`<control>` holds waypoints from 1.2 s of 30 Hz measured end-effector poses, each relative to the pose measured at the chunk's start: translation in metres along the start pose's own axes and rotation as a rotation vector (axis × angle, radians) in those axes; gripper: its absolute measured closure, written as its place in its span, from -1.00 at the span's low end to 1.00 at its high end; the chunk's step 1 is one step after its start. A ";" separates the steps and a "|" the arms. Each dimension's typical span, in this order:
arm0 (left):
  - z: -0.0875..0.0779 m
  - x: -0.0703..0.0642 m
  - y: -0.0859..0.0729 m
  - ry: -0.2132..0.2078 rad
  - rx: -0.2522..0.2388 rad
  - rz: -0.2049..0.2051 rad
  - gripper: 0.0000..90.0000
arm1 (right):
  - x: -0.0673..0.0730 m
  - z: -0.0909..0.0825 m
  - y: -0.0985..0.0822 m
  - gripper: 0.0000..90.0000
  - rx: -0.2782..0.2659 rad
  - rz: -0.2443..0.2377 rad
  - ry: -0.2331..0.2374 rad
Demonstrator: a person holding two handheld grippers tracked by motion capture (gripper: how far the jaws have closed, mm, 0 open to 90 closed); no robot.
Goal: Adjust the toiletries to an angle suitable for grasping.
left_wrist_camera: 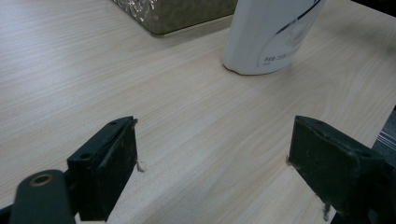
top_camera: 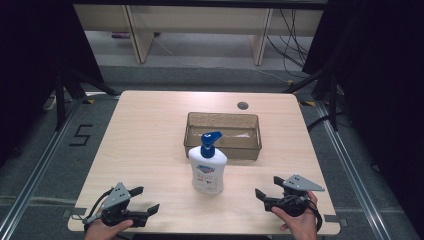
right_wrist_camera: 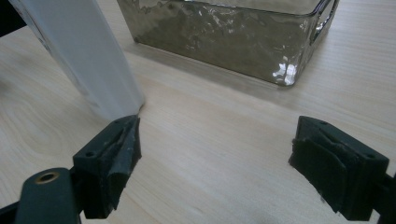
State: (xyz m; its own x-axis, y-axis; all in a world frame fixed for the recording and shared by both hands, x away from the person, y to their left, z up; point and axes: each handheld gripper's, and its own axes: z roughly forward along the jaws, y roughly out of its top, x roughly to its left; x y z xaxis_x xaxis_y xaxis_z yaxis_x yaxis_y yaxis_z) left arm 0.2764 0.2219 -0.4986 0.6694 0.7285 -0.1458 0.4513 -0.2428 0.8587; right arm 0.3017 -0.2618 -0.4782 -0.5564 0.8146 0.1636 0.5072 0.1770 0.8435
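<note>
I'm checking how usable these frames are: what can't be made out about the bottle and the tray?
- Pump bottle: label print too small in the high view; its top is cut off by the edge in both gripper views.
- Clear tray: the bottle hides part of its front wall; whether anything lies inside is unclear through glare.

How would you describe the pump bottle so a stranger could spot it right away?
On the light wooden table, look just in front of the clear rectangular bin. The pump bottle stands upright there, white with a blue pump head and a blue-and-red label, the only opaque container.
</note>
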 end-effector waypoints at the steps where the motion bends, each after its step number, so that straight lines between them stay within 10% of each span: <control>1: 0.000 0.000 0.000 -0.003 0.004 0.003 -0.67 | 0.000 0.000 0.000 -0.65 -0.003 -0.004 -0.004; 6: 0.001 0.000 0.000 -0.012 0.005 0.005 -0.67 | -0.001 -0.001 0.003 -0.64 -0.044 -0.054 -0.010; 21: 0.001 0.000 0.000 -0.016 0.009 0.007 -0.67 | 0.017 -0.006 0.014 -0.56 -0.098 -0.003 0.076; 36: 0.002 -0.002 0.000 -0.006 0.013 -0.011 -0.67 | 0.043 -0.008 0.039 -0.54 -0.151 -0.115 0.139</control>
State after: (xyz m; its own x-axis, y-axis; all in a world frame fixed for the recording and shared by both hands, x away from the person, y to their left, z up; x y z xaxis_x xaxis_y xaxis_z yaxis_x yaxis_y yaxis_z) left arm 0.2765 0.2192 -0.4996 0.6679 0.7272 -0.1583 0.4663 -0.2432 0.8505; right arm 0.2920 -0.2240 -0.4344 -0.6955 0.7080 0.1223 0.3371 0.1713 0.9257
